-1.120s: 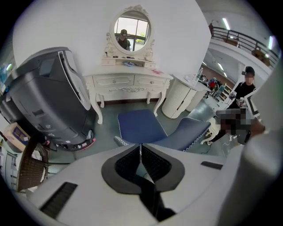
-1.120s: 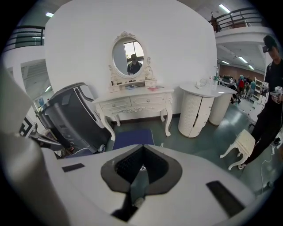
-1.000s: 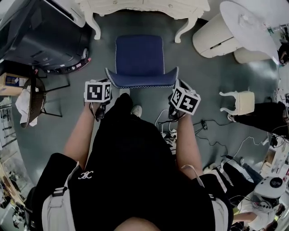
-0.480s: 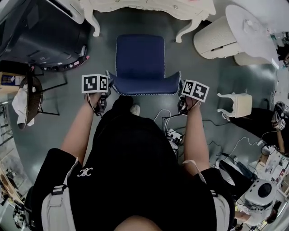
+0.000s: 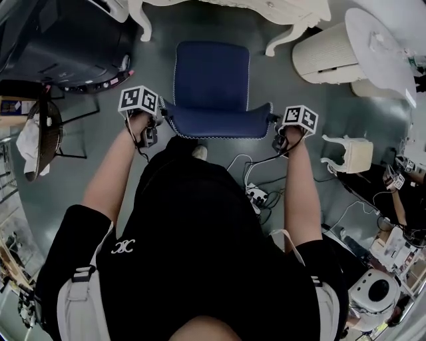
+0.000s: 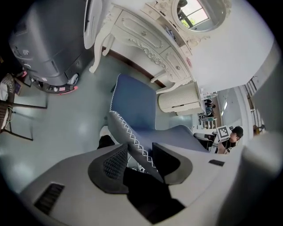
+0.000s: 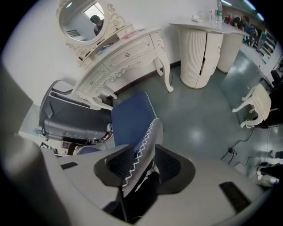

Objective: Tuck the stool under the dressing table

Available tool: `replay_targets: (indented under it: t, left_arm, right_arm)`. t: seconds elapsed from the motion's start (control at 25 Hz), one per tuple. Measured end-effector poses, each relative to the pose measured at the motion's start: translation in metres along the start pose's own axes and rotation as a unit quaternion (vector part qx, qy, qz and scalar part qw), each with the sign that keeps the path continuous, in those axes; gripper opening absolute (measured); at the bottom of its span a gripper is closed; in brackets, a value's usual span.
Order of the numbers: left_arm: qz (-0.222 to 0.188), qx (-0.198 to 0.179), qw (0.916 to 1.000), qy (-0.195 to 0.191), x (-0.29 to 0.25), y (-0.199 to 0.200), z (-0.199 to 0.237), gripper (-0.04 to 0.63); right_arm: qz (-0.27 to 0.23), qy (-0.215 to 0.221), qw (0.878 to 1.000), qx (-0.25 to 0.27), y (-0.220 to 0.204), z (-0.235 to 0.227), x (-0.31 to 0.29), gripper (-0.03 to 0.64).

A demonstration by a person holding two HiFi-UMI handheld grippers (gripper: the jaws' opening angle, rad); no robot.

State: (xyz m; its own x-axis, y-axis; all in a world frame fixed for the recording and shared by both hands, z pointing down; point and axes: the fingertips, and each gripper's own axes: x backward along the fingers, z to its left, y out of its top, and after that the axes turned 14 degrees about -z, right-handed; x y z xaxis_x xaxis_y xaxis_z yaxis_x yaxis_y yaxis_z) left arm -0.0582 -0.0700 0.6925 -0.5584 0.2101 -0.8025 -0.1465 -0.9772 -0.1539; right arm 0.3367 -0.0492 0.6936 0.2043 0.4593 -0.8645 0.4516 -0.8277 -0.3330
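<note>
The blue stool [image 5: 212, 70] stands on the grey floor in front of the white dressing table [image 5: 286, 10], its low curved back rim [image 5: 216, 123] stitched in white zigzag nearest me. My left gripper [image 5: 154, 121] sits at the rim's left corner. In the left gripper view the stitched rim [image 6: 132, 141] runs between the jaws of the left gripper [image 6: 139, 156], which are opening and not pressed on it. My right gripper [image 5: 277, 130] is at the right corner. Its jaws are opening too, and the rim [image 7: 143, 145] passes through the right gripper [image 7: 143, 165] with slack.
A large dark grey machine [image 5: 60, 46] stands left of the stool, with a wicker chair [image 5: 40, 133] nearer me. A ribbed white cabinet [image 5: 326, 50] and a small white stool [image 5: 353, 153] are on the right. Cables and a power strip [image 5: 256, 193] lie by my feet.
Both grippers have moved apart and forward, from near my body out to the two corners of the stool's back rim. The stool has not shifted.
</note>
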Motion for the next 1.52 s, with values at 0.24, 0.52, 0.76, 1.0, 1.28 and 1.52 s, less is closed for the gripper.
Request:
replay_targets:
  t: [0.24, 0.52, 0.76, 1.0, 1.28, 1.52]
  left_arm:
    - [0.035, 0.045, 0.9981, -0.023, -0.008, 0.000, 0.002, 0.158]
    - [0.070, 0.105, 0.9919, -0.014, -0.021, -0.002, 0.028, 0.267]
    - [0.084, 0.128, 0.9876, -0.034, -0.032, -0.001, 0.022, 0.265]
    - [0.102, 0.119, 0.9873, -0.027, -0.045, -0.004, 0.015, 0.250]
    - [0.110, 0.102, 0.9874, -0.049, -0.042, -0.005, 0.017, 0.202]
    - [0.111, 0.065, 0.9900, -0.057, -0.043, -0.001, 0.010, 0.175]
  right_arm:
    - [0.041, 0.025, 0.997, -0.059, -0.004, -0.002, -0.016, 0.137]
    - [0.099, 0.024, 0.994, -0.038, -0.008, 0.000, -0.023, 0.138]
    - [0.128, 0.025, 0.989, -0.071, -0.007, -0.001, -0.030, 0.143]
    - [0.133, 0.023, 0.987, -0.091, -0.010, -0.005, -0.036, 0.144]
    - [0.135, 0.003, 0.989, -0.051, -0.012, -0.007, -0.040, 0.121]
    - [0.132, -0.005, 0.990, -0.043, -0.008, -0.008, -0.038, 0.112]
